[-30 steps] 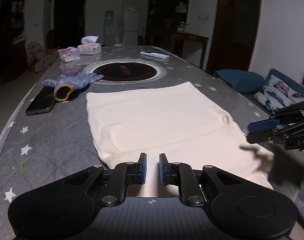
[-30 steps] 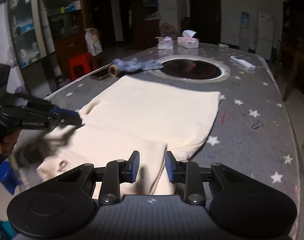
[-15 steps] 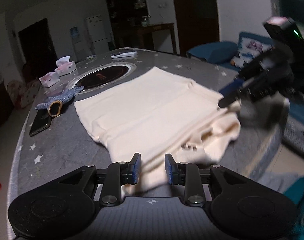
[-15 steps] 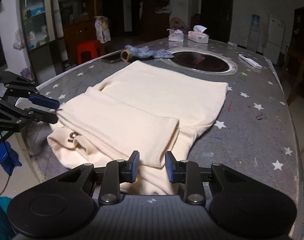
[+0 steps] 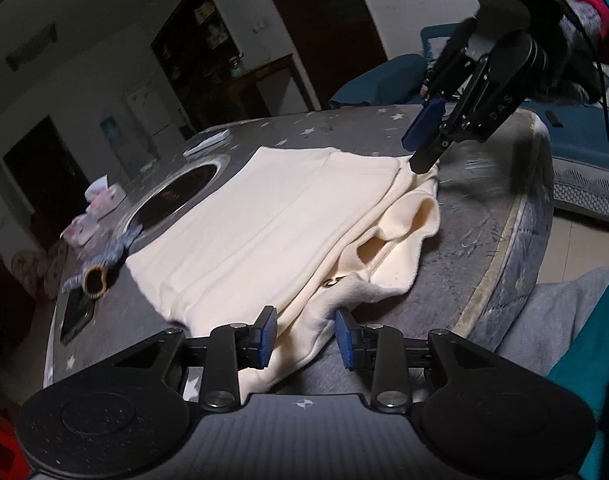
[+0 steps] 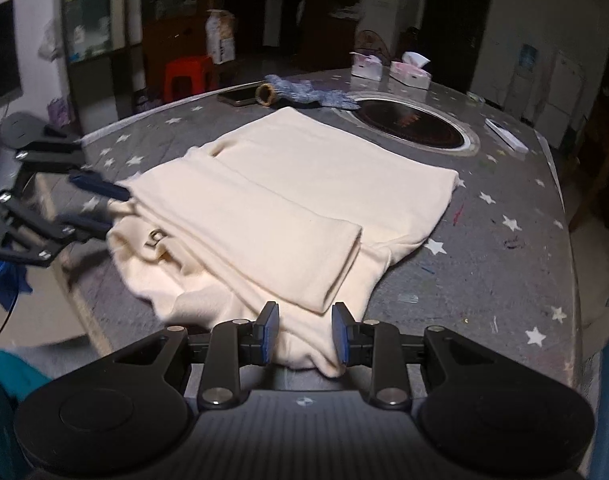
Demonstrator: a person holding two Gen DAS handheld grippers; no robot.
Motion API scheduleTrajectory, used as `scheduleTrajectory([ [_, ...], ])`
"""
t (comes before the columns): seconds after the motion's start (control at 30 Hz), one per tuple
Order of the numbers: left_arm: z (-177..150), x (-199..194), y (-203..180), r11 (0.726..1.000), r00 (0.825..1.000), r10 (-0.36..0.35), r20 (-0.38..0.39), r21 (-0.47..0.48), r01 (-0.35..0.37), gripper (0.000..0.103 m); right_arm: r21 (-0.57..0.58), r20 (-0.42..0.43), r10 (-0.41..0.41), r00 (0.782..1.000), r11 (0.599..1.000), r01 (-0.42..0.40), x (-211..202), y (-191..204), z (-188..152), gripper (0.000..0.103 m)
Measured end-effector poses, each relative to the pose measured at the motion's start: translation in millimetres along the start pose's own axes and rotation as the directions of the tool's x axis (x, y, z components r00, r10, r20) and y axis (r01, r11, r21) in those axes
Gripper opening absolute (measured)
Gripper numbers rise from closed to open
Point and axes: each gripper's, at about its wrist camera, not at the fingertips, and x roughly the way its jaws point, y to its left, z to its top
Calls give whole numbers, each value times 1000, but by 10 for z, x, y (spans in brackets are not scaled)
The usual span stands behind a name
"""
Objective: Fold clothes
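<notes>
The cream shirt (image 5: 272, 216) lies on the grey table with white stars (image 6: 504, 248), close to the near rim. The worry is that rim. The bunched end of the shirt sits right by it, and I think a small tug toward the person could pull that end off the table. Then the fold on top would slide and come undone.

The left gripper (image 5: 306, 338) has its blue pads apart and they are opening wider. A bit of cream cloth lies between them, but the pads do not look pressed on it. If it lifts now, I think the cloth will just slip out. The right gripper (image 6: 305, 334) is opening a little too. The shirt's lumpy edge sits between its pads and brushes the right pad, yet I see no real squeeze. Seen from the left camera, its dark tips point down at the far corner of the shirt.

Another worry: each gripper is at a different corner. If one pulls and the other does not, the shirt may twist and the neat edges will go crooked.

The shirt looks soft and thick. It is partly folded. One long flap lies flat over the middle, with straight edges. The end near the rim is messy, with puffy rolls and an open loop of cloth. A small dark mark shows there, but I cannot tell what it is. The far end lies flat and smooth, just beside the round black plate (image 6: 412, 124) set in the table.
</notes>
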Motion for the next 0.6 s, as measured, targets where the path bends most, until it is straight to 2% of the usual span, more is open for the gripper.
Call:
scheduleTrajectory([
  [0.07, -1, 19, -20, 1000, 1000, -8, 10, 13, 8, 32, -40, -5, 4, 1000, 999, -4, -32, 44, -11, 37],
  [0.13, -2, 49, -25, 1000, 1000, -12, 18, 14, 12, 22, -86, -6, 12, 1000, 996, -13, -52, 96, -22, 38],
  [0.23, 22, 58, 12, 1000, 999, -18, 36, -10, 19, 12, -153, -10, 24, 1000, 988, -25, -58, 177, -39, 40],
  [0.43, 146, 88, 304, 987, 998, -24, 65, -155, 34, 10, -280, 1, 43, 999, 959, -41, -32, 352, -94, 49],
  [0.6, 248, 146, 491, 971, 996, -37, 76, -232, 54, 10, -358, 41, 38, 998, 934, -20, 73, 428, -87, 50],
])
